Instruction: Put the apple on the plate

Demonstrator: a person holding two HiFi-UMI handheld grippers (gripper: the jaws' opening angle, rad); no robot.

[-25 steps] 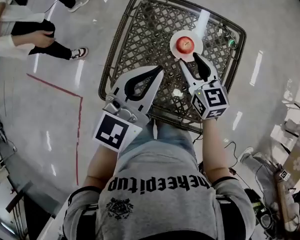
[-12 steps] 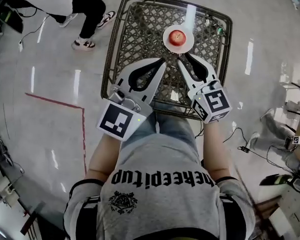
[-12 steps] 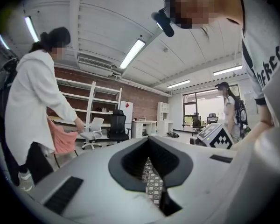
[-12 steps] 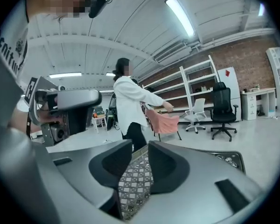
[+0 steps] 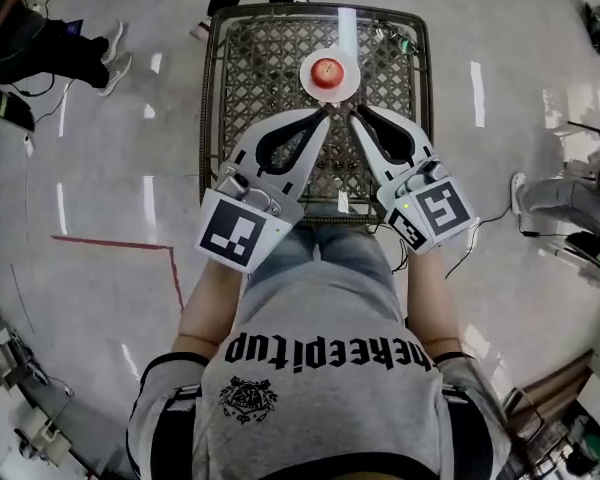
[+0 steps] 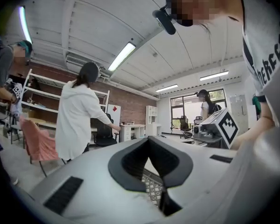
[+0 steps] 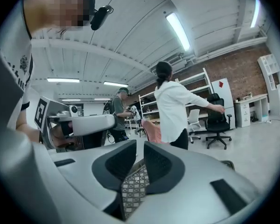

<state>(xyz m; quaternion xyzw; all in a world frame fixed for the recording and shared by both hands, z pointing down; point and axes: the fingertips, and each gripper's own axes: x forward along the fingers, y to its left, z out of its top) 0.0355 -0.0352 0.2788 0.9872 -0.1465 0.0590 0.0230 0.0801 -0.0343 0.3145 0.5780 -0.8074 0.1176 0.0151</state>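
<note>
The red apple (image 5: 327, 69) rests on a small white plate (image 5: 311, 80) at the far side of a dark wicker table (image 5: 212, 88). Both grippers are held side by side above the table's near half, short of the plate and touching neither it nor the apple. My left gripper (image 5: 324, 117) (image 6: 148, 140) is shut, tips together, empty. My right gripper (image 5: 357, 114) (image 7: 140, 146) has just been closing; a narrow slit is left between its pads and nothing is in it. Both gripper views look level across the room, with only a bit of wicker below the jaws.
The table stands on a glossy grey floor with a red tape line (image 5: 110, 243) at the left. A seated person's legs (image 5: 75, 58) are at the far left, another person (image 6: 77, 120) stands beyond the table, and cables (image 5: 485, 218) lie at the right.
The right gripper has drawn back from the plate and risen, and its jaws have narrowed from wide apart to nearly together. The left gripper shifted a little. The apple stays on the plate.
</note>
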